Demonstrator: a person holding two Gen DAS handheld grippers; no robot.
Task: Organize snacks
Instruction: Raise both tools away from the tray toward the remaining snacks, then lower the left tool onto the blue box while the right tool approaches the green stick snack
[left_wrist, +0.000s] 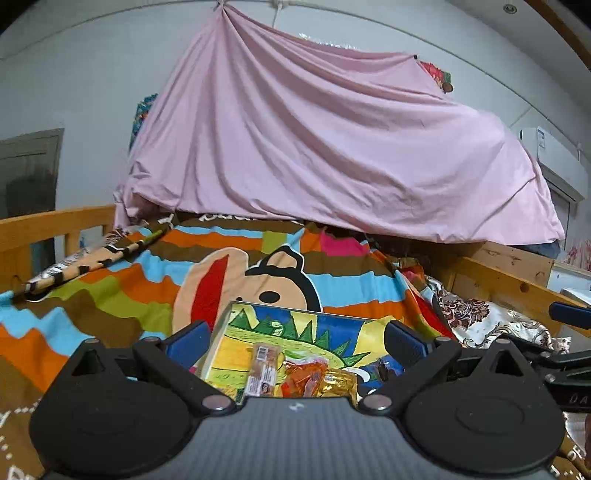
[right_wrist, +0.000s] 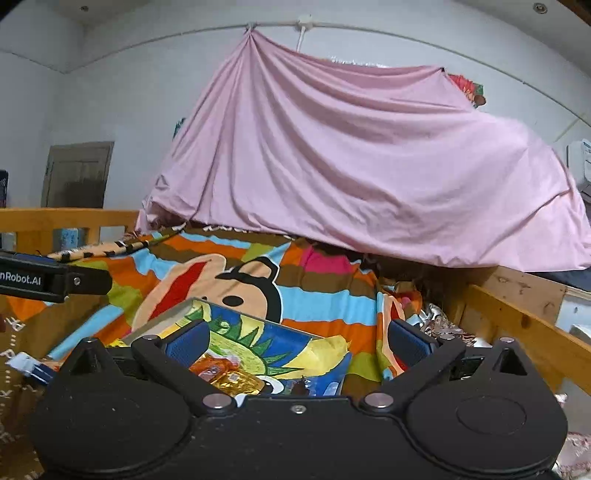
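A shallow tray with a bright painted sun picture (left_wrist: 332, 332) lies on the bed, also in the right wrist view (right_wrist: 295, 343). Several wrapped snacks lie in its near part: a brown bar (left_wrist: 263, 369), an orange packet (left_wrist: 304, 380) and a gold packet (left_wrist: 340, 382). The right wrist view shows the orange packet (right_wrist: 214, 367) and the gold packet (right_wrist: 236, 382). My left gripper (left_wrist: 297, 341) is open and empty, above the tray's near edge. My right gripper (right_wrist: 297, 338) is open and empty, above the same tray from its right side.
A striped cartoon blanket (left_wrist: 129, 280) covers the bed. A pink sheet (left_wrist: 314, 147) hangs over the far end. Wooden rails run along the left (left_wrist: 48, 225) and right (left_wrist: 509, 284). The left gripper's body (right_wrist: 51, 278) shows at the left in the right wrist view.
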